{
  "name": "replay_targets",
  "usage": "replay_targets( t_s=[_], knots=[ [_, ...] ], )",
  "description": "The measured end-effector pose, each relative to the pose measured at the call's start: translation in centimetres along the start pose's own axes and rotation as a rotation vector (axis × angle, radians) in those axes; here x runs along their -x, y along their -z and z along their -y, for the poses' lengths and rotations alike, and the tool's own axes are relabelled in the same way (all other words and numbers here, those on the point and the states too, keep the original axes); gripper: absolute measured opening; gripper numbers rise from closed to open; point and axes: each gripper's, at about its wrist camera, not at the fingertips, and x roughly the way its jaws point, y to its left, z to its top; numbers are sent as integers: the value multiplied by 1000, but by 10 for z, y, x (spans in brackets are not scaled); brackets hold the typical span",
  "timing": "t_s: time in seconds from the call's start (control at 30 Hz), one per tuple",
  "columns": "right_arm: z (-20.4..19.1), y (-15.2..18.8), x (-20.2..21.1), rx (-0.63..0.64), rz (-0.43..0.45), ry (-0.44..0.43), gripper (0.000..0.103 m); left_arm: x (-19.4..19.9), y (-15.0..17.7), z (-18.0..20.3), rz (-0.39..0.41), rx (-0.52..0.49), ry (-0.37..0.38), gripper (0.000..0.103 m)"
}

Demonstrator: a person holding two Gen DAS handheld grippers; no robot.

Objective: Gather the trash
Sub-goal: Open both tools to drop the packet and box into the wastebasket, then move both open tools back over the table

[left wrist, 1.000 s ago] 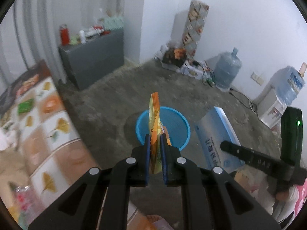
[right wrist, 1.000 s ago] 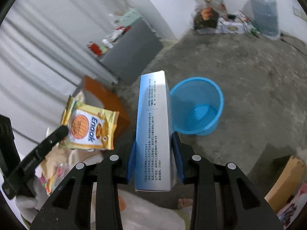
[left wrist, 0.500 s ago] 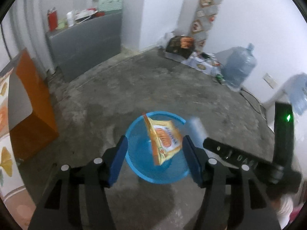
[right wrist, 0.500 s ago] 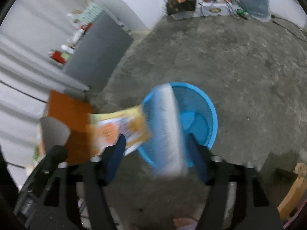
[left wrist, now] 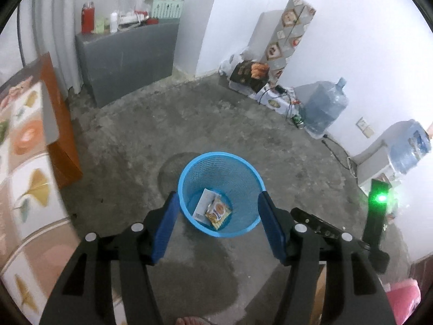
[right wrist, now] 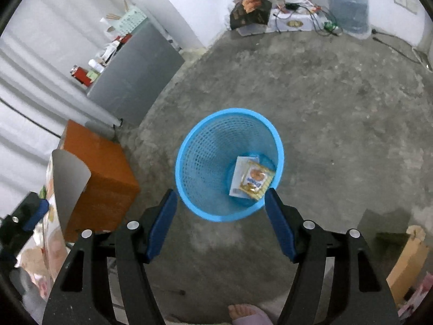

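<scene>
Lying in the blue basket (left wrist: 189, 178), snack packet (left wrist: 218, 211) and box (left wrist: 201, 203) sit below both wide, empty claws

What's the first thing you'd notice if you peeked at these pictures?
The bright blue basket standing in the middle of the grey concrete floor. At its bottom lie a yellow snack packet on top of a white box. Both claws hang open above it, left claw and right claw, each with nothing between its blue pads.
</scene>
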Motion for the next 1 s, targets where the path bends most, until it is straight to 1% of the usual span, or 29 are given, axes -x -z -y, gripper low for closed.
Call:
replay_targets(
  t_s=[0.2,0.3,0.4,0.47,0.57,0.63,0.73,0.83,0.9,1.0],
  knots=[
    [-31,23,34,102,51,-31,65,75,21,-7,67,-44,-2,60],
    [-51,31,51,146,59,-74,67,120,36,-16,112,-58,-18,63],
    [-70,35,68,183,64,-118,69,152,47,-29,139,-50,-26,63],
    [-85,38,84,217,80,-139,71,183,57,-42,164,-35,-36,64],
    [-110,44,112,284,99,-190,74,226,72,-63,218,-22,-80,66],
    [-123,49,124,316,96,-230,76,250,82,-77,250,-6,-105,67],
    [-144,60,138,368,87,-293,76,299,104,-105,317,25,-175,69],
    [-171,71,143,421,50,-360,76,337,127,-134,367,79,-244,71],
    [-188,79,144,453,21,-396,76,356,142,-154,382,122,-270,71],
    [-215,94,142,491,-25,-448,76,369,161,-177,387,158,-289,71]
  ],
)
